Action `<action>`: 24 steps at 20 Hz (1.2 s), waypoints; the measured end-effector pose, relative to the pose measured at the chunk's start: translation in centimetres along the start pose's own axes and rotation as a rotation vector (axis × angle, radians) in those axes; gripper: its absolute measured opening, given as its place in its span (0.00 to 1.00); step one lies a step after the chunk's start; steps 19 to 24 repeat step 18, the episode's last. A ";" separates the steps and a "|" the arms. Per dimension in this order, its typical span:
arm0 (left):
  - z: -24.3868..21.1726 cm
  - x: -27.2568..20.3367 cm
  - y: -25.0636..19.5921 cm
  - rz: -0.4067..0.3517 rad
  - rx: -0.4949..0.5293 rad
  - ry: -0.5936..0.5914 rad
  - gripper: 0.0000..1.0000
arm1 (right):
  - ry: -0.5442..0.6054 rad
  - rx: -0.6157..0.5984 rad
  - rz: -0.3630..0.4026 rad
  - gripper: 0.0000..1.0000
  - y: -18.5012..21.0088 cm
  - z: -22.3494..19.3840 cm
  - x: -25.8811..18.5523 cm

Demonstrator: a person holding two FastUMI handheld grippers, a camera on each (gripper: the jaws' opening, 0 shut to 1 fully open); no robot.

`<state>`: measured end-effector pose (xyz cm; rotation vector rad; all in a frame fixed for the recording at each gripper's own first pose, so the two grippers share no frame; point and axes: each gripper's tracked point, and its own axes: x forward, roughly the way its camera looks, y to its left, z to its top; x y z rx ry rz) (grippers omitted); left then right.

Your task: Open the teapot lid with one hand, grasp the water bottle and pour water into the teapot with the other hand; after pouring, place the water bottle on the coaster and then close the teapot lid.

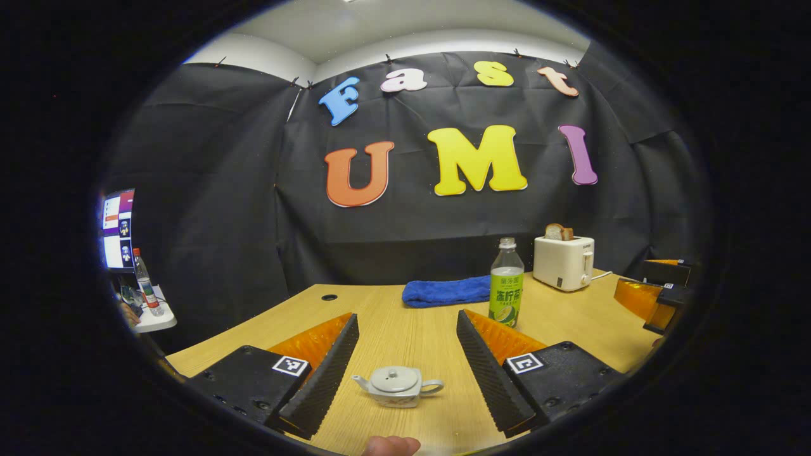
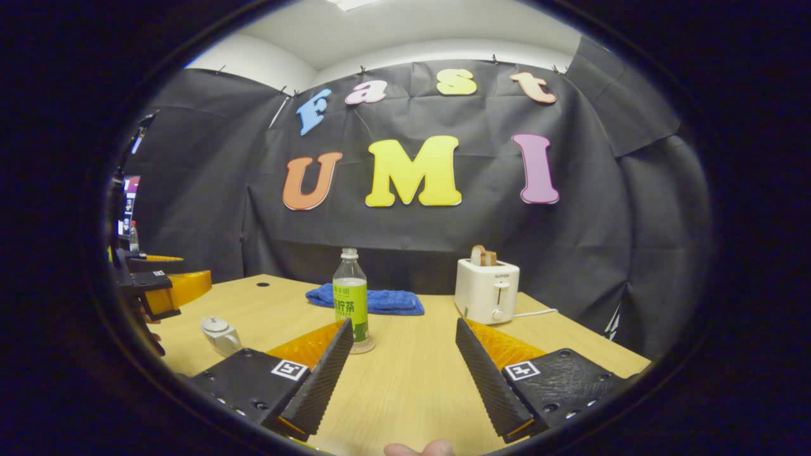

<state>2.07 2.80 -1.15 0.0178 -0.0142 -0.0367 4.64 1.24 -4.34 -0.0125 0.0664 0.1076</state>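
Left gripper (image 1: 405, 373) is held low over the bench (image 1: 412, 329), its jaws spread wide with nothing gripped; the teapot (image 1: 398, 386) is seen on the bench between the two fingers, untouched, lid (image 1: 394, 379) on, spout pointing to the view's left. Beyond the right finger, the bottle (image 1: 506, 283) stands upright. A blue cloth (image 1: 447, 292) lies behind it, and a toaster (image 1: 563, 261) with bread in it is set farther right.

Right gripper (image 2: 405, 373) is likewise held with jaws spread and empty. In the right gripper view, the bottle (image 2: 350, 300) is seen standing on a coaster (image 2: 364, 346) just past the left finger, and the teapot (image 2: 220, 334) is placed well to the left. A fingertip (image 2: 418, 449) is visible at the bottom edge.
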 end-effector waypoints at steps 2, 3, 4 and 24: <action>0.6 -0.8 -1.4 -0.012 0.005 -0.016 0.97 | -0.022 -0.003 -0.025 0.96 -0.5 0.8 -1.4; 0.8 -1.3 -1.9 -0.018 0.000 -0.019 0.99 | -0.031 -0.009 -0.037 0.96 -0.8 1.2 -2.0; 0.9 -1.6 -2.5 -0.026 -0.004 -0.022 0.99 | -0.040 -0.017 -0.045 0.96 -1.0 1.3 -2.7; 1.1 -3.3 -3.7 -0.069 -0.001 -0.064 0.99 | -0.051 0.014 -0.095 0.96 -0.9 1.9 -4.6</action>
